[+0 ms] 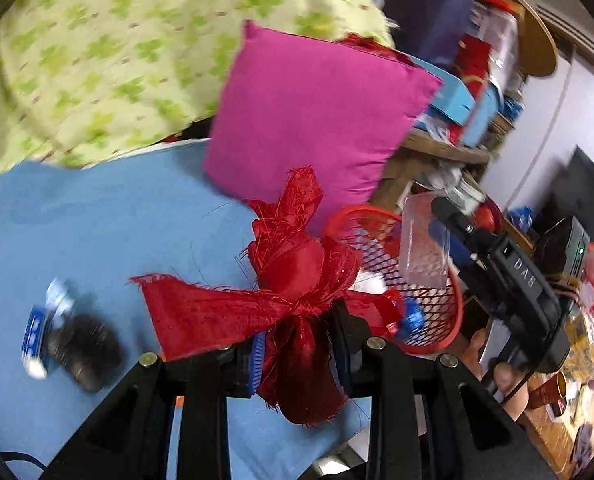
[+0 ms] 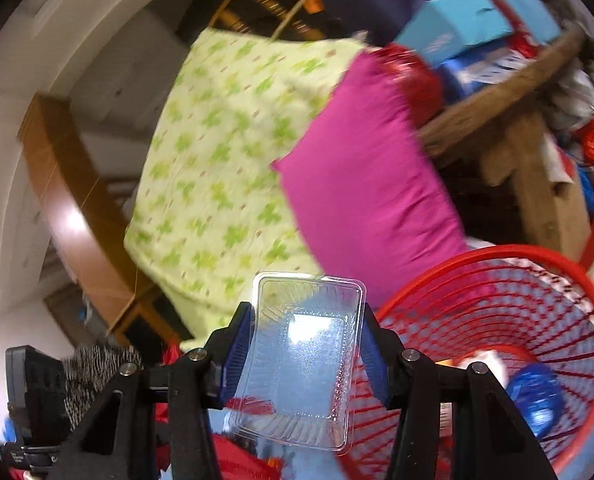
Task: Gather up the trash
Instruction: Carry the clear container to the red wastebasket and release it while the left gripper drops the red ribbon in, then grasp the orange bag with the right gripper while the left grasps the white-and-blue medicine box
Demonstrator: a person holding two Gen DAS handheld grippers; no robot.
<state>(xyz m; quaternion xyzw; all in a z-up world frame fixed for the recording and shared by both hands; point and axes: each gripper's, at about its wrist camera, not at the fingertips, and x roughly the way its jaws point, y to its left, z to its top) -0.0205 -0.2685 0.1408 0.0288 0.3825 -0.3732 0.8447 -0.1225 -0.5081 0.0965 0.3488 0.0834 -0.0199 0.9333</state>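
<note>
A lived-in home, most likely a bedroom. A bed with a blue sheet (image 1: 97, 216) fills the lower left, and at about eleven o'clock a quilt printed with green clover (image 1: 109, 52) is heaped on it beside a magenta cushion (image 1: 317, 120). Toward two o'clock a rough wooden shelf (image 1: 445, 152) is crammed with boxes and cloth. A red mesh waste basket (image 2: 497, 320) stands next to the bed, and a white wall (image 1: 553, 112) rises behind.
</note>
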